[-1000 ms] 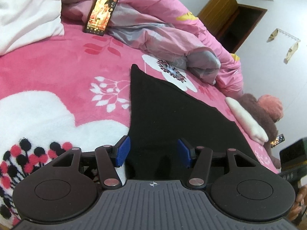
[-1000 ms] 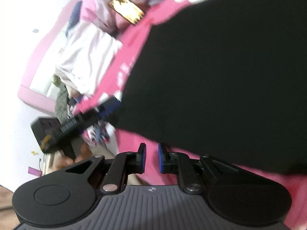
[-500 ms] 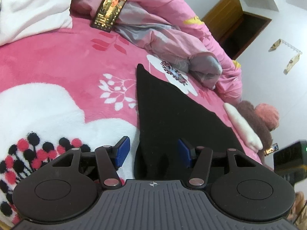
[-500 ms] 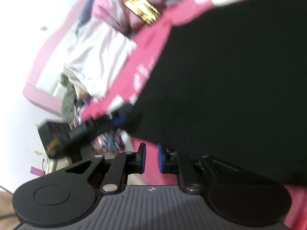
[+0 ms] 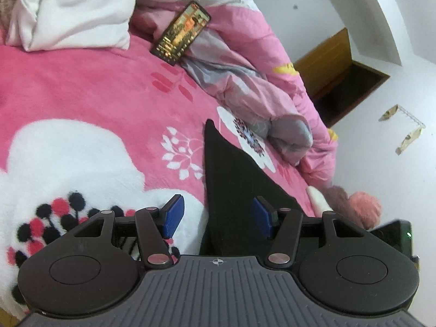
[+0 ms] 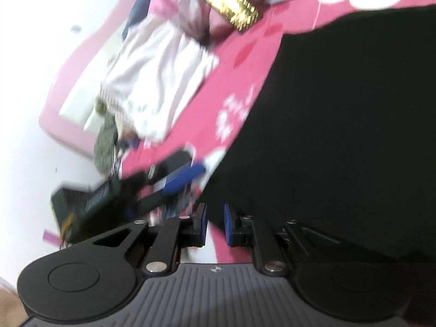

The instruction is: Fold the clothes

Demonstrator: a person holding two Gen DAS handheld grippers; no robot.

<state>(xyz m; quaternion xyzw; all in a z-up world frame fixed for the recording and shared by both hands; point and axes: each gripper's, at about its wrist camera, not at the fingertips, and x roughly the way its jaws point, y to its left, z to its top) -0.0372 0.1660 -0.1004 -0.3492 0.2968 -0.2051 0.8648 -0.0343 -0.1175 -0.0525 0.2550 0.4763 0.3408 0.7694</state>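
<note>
Left wrist: left hand-held gripper [image 5: 216,216] wide over black garment [image 5: 231,179]; no legible writing.

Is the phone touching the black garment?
Apart. The left wrist view shows the phone propped against the crumpled quilt, with open pink blanket between it and the black garment.

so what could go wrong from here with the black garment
The left gripper is open, straddling the near edge of the black garment, which sits off-centre toward one pad; closing now may catch only a sliver or also pinch the fleece blanket. The right gripper, nearly closed beside the cloth, holds nothing, and its view is blurred, so its grab could miss. A big fold swing might hit the phone.
</note>
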